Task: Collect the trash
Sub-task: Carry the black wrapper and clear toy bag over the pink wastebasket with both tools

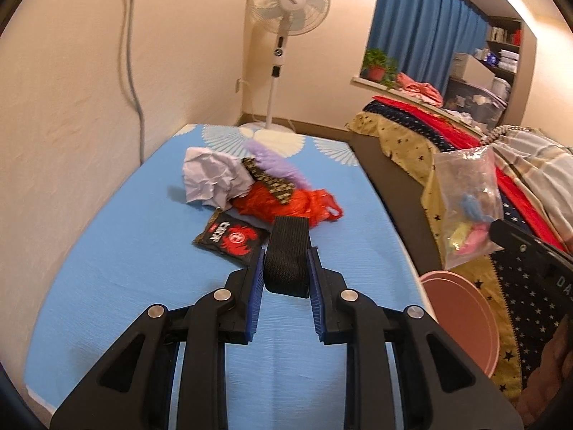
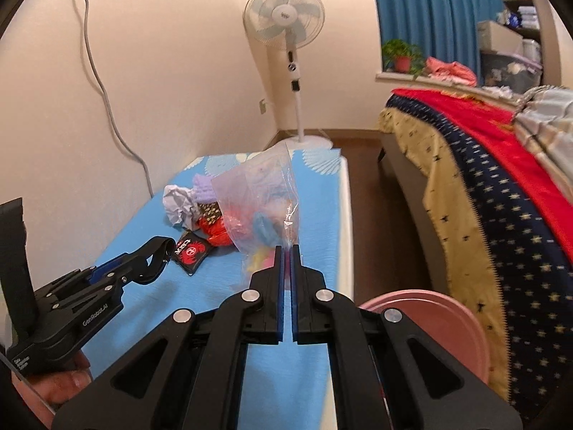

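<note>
My left gripper (image 1: pixel 286 256) is shut on a black webbing strap (image 1: pixel 288 251) and holds it just above the blue table (image 1: pixel 143 279). It also shows in the right wrist view (image 2: pixel 157 251). My right gripper (image 2: pixel 286 249) is shut on a clear plastic bag (image 2: pixel 258 193) with small coloured bits inside. That bag hangs in the air at the right of the left wrist view (image 1: pixel 469 200). A trash pile lies further back: crumpled white paper (image 1: pixel 211 179), an orange plastic bag (image 1: pixel 286 204), a purple fuzzy piece (image 1: pixel 275 165) and a black-and-red packet (image 1: pixel 232 238).
A pink bin (image 2: pixel 429 308) stands at the table's right front corner, below my right gripper. A bed with a starred cover (image 2: pixel 501 186) runs along the right. A standing fan (image 2: pixel 286 18) is at the back by the wall.
</note>
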Motion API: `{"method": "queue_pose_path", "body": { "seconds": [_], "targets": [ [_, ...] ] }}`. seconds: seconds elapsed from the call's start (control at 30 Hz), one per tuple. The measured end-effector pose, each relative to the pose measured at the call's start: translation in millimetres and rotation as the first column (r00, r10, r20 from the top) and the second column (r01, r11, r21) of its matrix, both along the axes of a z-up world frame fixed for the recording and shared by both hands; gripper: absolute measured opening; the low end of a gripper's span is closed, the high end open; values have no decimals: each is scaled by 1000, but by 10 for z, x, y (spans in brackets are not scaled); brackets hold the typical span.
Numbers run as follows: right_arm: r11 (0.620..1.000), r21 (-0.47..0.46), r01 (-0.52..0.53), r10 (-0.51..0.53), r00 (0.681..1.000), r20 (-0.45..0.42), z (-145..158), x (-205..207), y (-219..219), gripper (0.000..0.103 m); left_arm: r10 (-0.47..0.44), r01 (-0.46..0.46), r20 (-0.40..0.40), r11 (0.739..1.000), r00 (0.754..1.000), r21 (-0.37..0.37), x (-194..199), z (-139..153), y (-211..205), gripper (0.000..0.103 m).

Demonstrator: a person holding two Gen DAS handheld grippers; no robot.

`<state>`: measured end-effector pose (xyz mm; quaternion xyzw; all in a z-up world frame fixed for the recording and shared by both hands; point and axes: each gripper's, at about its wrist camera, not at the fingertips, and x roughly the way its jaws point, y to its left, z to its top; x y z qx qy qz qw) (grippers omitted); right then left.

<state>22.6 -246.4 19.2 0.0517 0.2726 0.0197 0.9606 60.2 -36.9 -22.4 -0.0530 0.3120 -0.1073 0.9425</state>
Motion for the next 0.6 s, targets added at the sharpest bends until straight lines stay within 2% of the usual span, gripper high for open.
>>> {"method": "queue_pose_path", "body": {
  "seconds": [0.23,0.6],
  "targets": [
    [998,-7,57,-57,997,42,180,-369,-198,3,-75,75,26,997,997,21,-143,86,-226,23],
    [992,-13,126,-125,990,59,239,-688,-417,3,-136,135,45,991,990,24,-272,150,-468,23]
  ]
}}
